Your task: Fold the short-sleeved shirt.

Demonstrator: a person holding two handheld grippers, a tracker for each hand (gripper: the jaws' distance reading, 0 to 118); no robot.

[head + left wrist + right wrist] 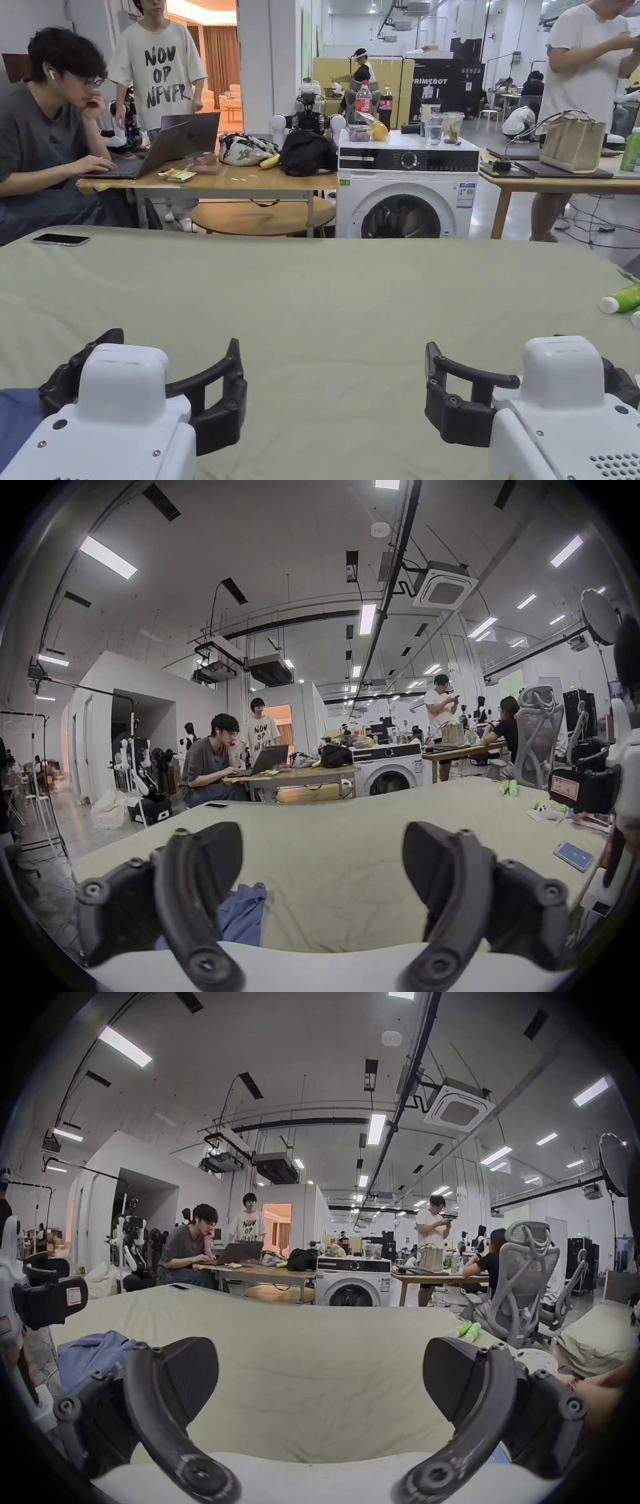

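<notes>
Head view first: two white handheld tools with black claws hover low over a table (325, 294) draped in pale green cloth. The left claw (150, 381) sits at the lower left, the right claw (531, 394) at the lower right, well apart from each other. Both have their jaws spread wide and grip nothing. A sliver of blue fabric, the short-sleeved shirt (15, 419), peeks in at the bottom left edge, beside the left tool. A dark phone (60, 239) lies at the far left corner of the table, and green bottles (620, 300) lie at the right edge. Beyond the table, a seated person (44, 144) types at a laptop (172, 144), and a white washing machine (406, 187) stands in the middle of the room.

Left gripper view: the left claw (322, 871) fills the bottom, jaws wide, with bare green cloth between them. The blue shirt (242, 913) lies crumpled just inside the left jaw; whether it touches that jaw is hard to tell. The other tool shows at the far right edge, and a blue phone (573, 856) lies on the cloth below it.

Right gripper view: the right claw (320, 1380) is likewise spread wide over empty cloth. The shirt (91, 1355) sits in a rumpled heap off to the left, behind the left jaw and near the table's left edge. A grey mesh office chair (519, 1279) stands off to the right.
</notes>
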